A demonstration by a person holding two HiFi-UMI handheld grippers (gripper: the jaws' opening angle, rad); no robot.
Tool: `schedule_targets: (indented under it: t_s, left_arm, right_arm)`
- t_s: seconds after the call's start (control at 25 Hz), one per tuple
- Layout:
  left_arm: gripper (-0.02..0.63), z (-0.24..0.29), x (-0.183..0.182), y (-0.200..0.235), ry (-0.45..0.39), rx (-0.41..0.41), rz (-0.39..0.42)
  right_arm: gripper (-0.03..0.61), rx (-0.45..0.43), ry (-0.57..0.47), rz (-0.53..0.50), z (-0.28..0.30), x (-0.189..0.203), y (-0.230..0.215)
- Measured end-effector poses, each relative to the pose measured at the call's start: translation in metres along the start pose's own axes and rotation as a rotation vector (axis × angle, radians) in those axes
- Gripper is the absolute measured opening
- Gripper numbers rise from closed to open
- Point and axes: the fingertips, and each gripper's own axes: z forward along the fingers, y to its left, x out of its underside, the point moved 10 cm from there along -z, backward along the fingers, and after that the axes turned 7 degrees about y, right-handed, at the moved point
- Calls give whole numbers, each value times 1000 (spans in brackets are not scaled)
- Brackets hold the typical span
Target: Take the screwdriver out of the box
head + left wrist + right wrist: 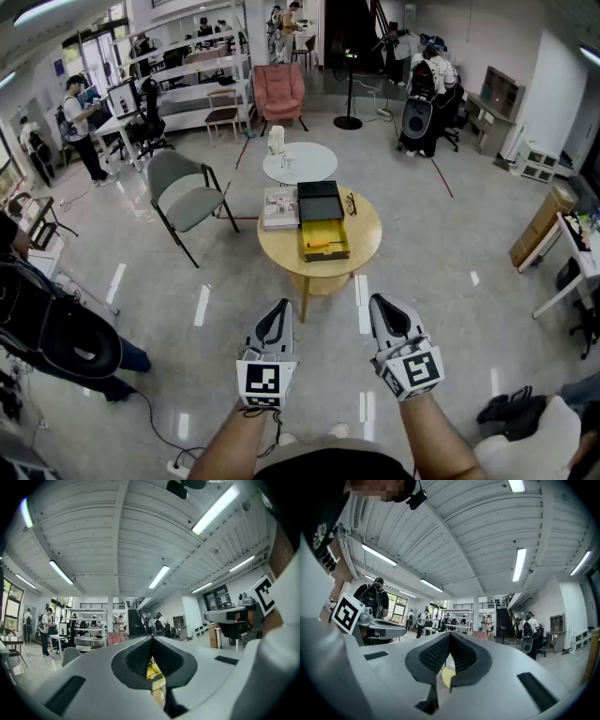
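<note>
left claw [280,305] and right claw [377,300] shut, seemingly empty.

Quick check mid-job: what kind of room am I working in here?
Most likely an open-plan office or lab workspace: a desk with a monitor, white shelving racks, and loose seating such as the grey chair.

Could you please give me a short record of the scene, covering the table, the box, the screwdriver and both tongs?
Table: round, wooden, ahead of the person
Box: on the table, lid open
Screwdriver: orange handle, lying in the box
Left tongs: shut, empty, short of the table
Right tongs: shut, empty, short of the table
</note>
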Motion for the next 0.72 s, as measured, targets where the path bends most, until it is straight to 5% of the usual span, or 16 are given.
schedule_targets:
  t_s: [0.72]
  left_arm:
    - [12,31,4,-40,12,-65,-12]
  right_arm:
    - [14,-58,-33,3,-4,23,-55]
